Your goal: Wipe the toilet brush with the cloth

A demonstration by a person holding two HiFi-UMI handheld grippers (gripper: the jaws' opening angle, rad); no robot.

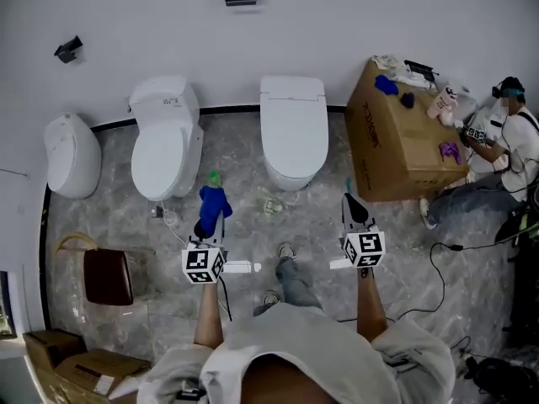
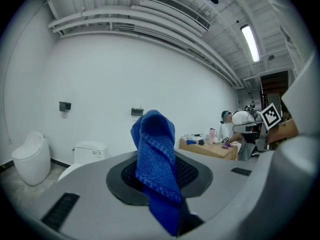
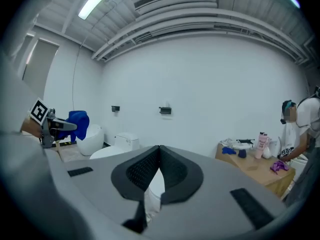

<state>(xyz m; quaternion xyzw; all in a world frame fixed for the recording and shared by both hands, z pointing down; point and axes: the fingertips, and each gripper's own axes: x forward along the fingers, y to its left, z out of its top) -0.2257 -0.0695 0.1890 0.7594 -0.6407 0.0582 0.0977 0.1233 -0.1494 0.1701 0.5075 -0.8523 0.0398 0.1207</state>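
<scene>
My left gripper (image 1: 209,222) is shut on a blue cloth (image 1: 212,209), which stands up in a twisted fold between the jaws (image 2: 155,159). It is held over the marble floor in front of the left toilet (image 1: 164,141). A small green thing (image 1: 214,178) shows just beyond the cloth. A pale greenish object (image 1: 269,202), possibly the toilet brush, lies on the floor before the middle toilet (image 1: 293,129), between the two grippers. My right gripper (image 1: 353,206) is shut with its pads (image 3: 159,156) meeting and nothing seen between them.
An egg-shaped white fixture (image 1: 72,154) stands at the far left. A large cardboard box (image 1: 404,137) with bottles and cloths on top sits at the right, and a person (image 1: 505,150) crouches beside it. A brown bag (image 1: 108,274) and cables (image 1: 434,268) lie on the floor.
</scene>
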